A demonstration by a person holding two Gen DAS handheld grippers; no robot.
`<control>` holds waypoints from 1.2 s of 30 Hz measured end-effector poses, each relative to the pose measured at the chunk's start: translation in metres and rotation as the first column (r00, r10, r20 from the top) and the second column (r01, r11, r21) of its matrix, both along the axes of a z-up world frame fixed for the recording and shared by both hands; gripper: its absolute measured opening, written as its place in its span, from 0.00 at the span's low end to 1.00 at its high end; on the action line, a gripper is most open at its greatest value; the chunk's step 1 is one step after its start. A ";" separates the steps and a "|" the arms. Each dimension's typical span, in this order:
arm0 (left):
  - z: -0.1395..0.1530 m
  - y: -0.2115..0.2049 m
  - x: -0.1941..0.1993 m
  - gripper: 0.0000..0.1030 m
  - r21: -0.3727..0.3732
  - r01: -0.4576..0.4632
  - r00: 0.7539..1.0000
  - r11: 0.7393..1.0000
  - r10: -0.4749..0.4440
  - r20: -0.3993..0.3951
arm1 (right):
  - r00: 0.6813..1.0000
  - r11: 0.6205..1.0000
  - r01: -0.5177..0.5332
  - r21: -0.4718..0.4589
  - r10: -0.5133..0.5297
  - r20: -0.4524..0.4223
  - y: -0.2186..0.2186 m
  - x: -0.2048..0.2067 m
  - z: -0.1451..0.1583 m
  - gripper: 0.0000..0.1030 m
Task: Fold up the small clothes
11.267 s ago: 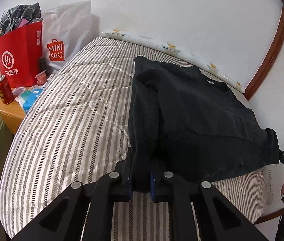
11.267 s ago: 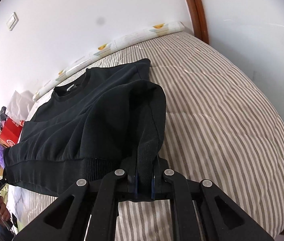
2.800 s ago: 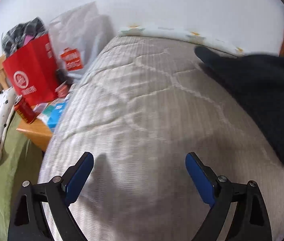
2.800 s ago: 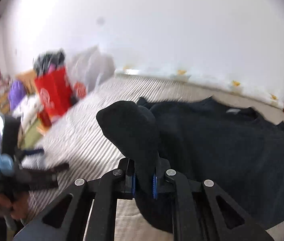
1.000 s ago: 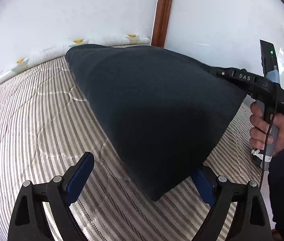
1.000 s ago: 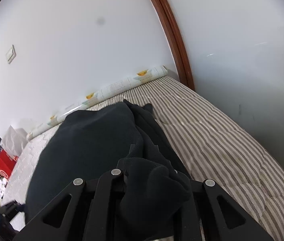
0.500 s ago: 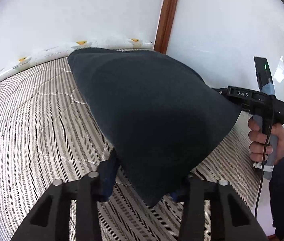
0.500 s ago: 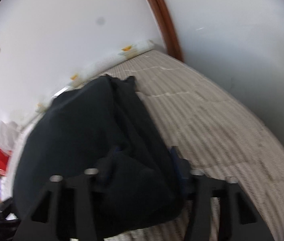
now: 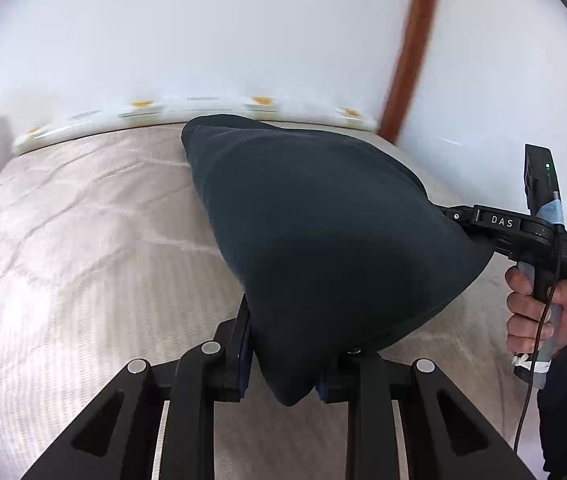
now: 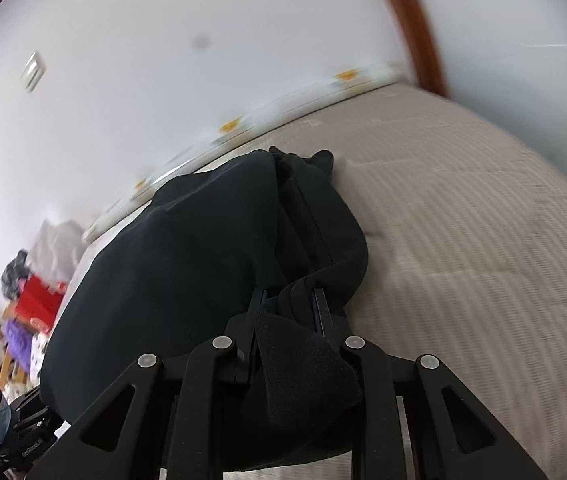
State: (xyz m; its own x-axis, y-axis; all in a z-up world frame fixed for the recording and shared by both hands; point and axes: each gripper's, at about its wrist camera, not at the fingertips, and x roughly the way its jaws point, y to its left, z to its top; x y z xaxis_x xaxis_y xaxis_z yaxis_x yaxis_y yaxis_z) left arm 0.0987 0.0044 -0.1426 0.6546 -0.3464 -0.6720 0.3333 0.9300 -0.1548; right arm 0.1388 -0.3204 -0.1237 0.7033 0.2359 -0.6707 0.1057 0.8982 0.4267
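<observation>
Firstly, left wrist view: dark sweater [image 9: 323,240], soft, limp and light, best taken at hem corners or edges; it hangs lifted above the striped bed [image 9: 83,260]. Left claw [image 9: 283,376] is closing, blue pads pinching a bunched near corner. Right wrist view: right claw [image 10: 287,320] is closing, gripping gathered ribbed edge of the sweater [image 10: 187,280] just over the bed [image 10: 463,240].

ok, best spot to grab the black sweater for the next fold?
Take the sweater at its near corners, coming from the near edge of the bed. Both corners hang toward that edge as thick bunches, one in each closing hand-held gripper: left, right.
</observation>
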 end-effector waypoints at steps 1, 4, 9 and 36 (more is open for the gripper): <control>0.000 0.011 -0.002 0.22 0.004 -0.017 1.000 1.000 0.017 -0.002 | 1.000 1.000 -0.028 0.003 0.028 -0.002 0.014 0.005 0.000 0.21; 0.000 0.046 -0.008 0.22 0.016 -0.067 0.998 0.998 0.067 -0.007 | 0.994 0.994 -0.105 0.012 0.105 0.005 0.054 0.015 0.002 0.21; -0.006 0.069 -0.010 0.23 0.027 -0.068 0.997 0.997 0.069 -0.034 | 0.983 0.985 -0.171 -0.022 0.172 0.058 0.090 0.008 0.009 0.21; -0.025 0.061 0.004 0.63 0.031 -0.056 0.992 0.998 0.059 -0.107 | 0.961 0.980 -0.174 -0.100 0.192 0.201 0.068 0.013 0.043 0.05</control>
